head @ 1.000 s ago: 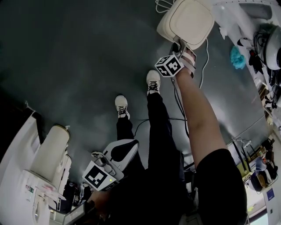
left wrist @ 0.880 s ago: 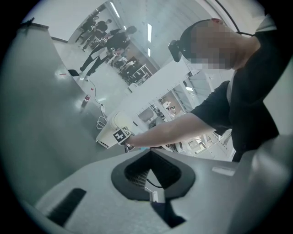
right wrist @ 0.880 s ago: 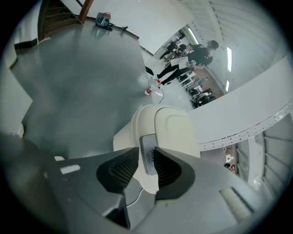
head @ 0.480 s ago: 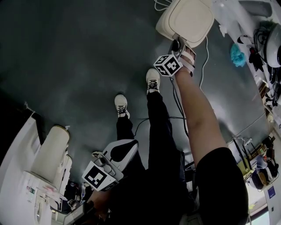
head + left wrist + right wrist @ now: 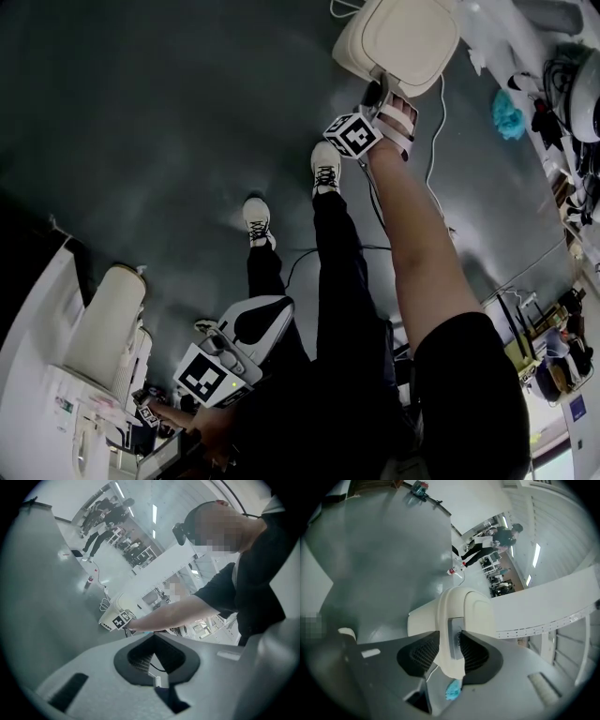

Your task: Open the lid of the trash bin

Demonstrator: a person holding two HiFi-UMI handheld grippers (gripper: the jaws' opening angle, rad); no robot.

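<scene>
The cream trash bin (image 5: pixel 403 42) stands on the dark floor (image 5: pixel 169 122) just beyond the person's shoes, its lid (image 5: pixel 464 606) down. The right gripper (image 5: pixel 450 644) has the lid's front lip between its jaws, which are opening with the pads against it. The left gripper (image 5: pixel 152 637) hangs low beside the legs, jaw tips pressed together on nothing

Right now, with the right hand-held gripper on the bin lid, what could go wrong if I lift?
The right hand-held gripper has only the front lip of the lid between its jaws, and they are opening, so the lip may slip out. The trash bin could tip or slide instead of opening. A white cable beside it might snag.
</scene>
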